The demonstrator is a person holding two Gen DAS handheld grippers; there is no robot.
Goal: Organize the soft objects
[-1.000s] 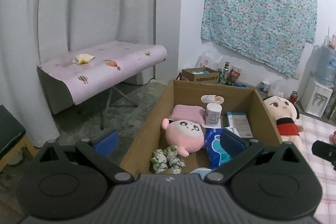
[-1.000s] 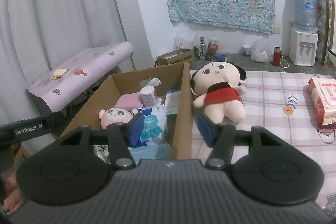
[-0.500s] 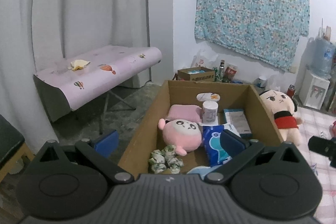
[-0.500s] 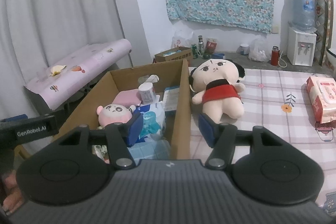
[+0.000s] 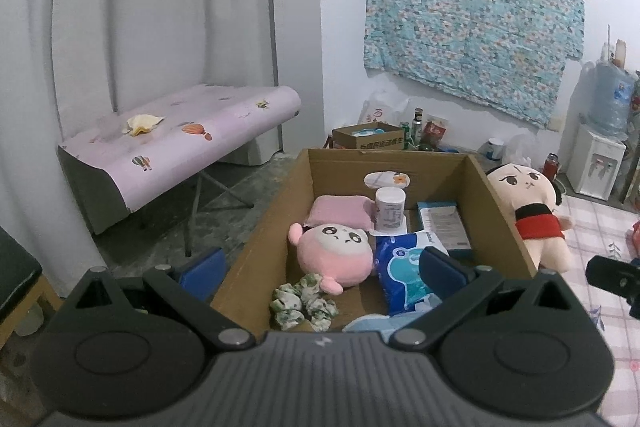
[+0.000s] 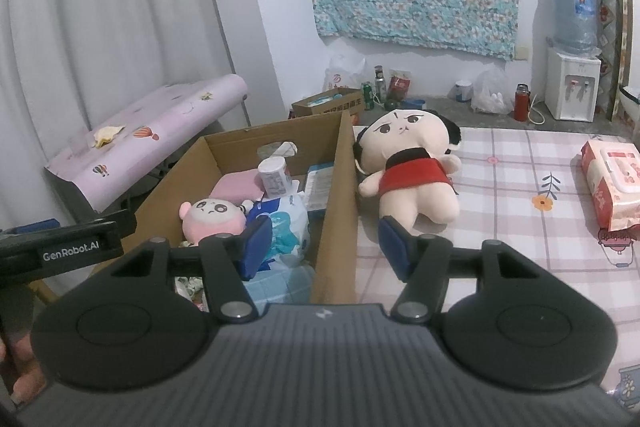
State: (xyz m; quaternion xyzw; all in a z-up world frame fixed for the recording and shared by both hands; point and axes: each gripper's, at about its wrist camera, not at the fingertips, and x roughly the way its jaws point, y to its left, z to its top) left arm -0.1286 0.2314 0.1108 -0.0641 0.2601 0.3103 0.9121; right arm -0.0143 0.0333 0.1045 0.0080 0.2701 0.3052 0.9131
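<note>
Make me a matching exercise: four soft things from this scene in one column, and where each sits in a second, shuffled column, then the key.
Things:
1. pink round plush
2. doll in the red top
3. green floral scrunchie
4. orange wipes pack

Places:
A. far right on the checked cloth
B. on the checked cloth, against the outside of the cardboard box
C. in the box, in front of the pink plush, near the front wall
D. in the box, in front of the pink folded pad

Pairs: 1-D, 2-B, 3-C, 4-A

"GenRobot.AI" is printed in white on the black left tongs (image 6: pixel 76 251); other packaging print is unreadable.
</note>
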